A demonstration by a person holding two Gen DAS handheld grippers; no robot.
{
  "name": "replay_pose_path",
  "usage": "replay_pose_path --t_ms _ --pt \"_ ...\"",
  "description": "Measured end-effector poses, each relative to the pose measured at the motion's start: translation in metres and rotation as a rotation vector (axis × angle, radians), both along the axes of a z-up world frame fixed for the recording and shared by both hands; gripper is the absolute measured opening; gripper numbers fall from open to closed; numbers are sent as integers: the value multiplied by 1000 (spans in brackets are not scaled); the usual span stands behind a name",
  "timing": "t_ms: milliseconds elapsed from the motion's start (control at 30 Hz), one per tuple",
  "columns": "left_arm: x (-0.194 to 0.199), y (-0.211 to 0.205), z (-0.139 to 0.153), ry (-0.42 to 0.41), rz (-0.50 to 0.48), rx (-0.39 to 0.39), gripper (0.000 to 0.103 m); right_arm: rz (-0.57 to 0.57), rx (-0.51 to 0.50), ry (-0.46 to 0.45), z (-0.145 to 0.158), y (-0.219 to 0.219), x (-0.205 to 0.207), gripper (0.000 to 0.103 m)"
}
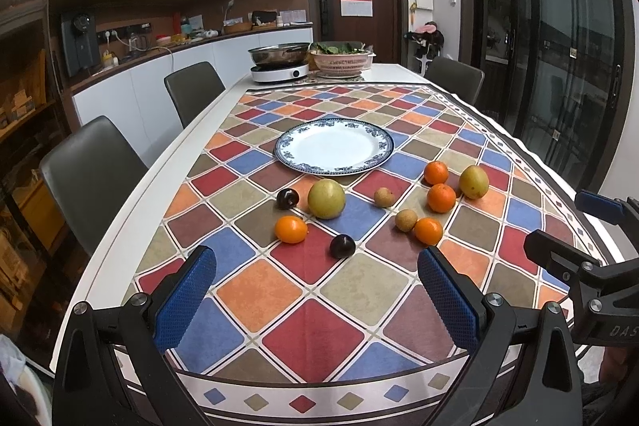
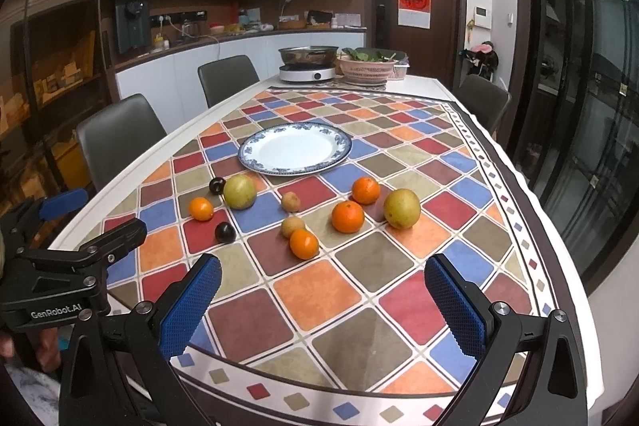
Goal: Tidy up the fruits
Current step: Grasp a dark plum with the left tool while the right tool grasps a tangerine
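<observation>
Fruit is lying loose on the tabletop (image 1: 120, 266) in mid-frame, just below the bare plate (image 1: 333, 145), and nothing is on the plate yet, so the work is judged to be at its start. Both tools are hanging low in frame with jaws wide apart and holding nothing: the left tool (image 1: 315, 300) and the right tool (image 2: 322, 306). Starting with the nearest pieces is looking wise: the dark plum (image 1: 342, 246) for the left, the orange (image 2: 304, 243) for the right, closing gently across the middle since round fruit is likely to roll. Two yellow-green pears (image 1: 326, 198) are sitting largest; small tan longans (image 1: 384, 197) and other oranges are scattered between them.
</observation>
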State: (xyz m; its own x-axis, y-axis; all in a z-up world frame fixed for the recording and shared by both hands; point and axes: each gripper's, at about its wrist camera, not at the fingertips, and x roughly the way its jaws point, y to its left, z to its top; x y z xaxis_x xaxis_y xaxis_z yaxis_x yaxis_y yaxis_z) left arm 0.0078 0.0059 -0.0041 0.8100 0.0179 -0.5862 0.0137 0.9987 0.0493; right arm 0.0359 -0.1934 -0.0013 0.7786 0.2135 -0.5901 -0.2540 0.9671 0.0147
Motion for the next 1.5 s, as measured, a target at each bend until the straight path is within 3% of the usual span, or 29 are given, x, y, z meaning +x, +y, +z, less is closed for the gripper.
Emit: replay_pose_path --t_ms 300,667,933,1500 --pt "16 -6 -6 -1 -60 37 96 26 -42 5 -5 4 18 102" --pt "54 -8 -27 92 -147 12 77 90 -81 56 -21 20 54 93" --pt "80 -12 -49 180 -210 -1 56 138 -70 160 -46 30 84 79" --pt "127 -14 -91 344 -259 -26 40 193 -48 349 -87 38 127 48"
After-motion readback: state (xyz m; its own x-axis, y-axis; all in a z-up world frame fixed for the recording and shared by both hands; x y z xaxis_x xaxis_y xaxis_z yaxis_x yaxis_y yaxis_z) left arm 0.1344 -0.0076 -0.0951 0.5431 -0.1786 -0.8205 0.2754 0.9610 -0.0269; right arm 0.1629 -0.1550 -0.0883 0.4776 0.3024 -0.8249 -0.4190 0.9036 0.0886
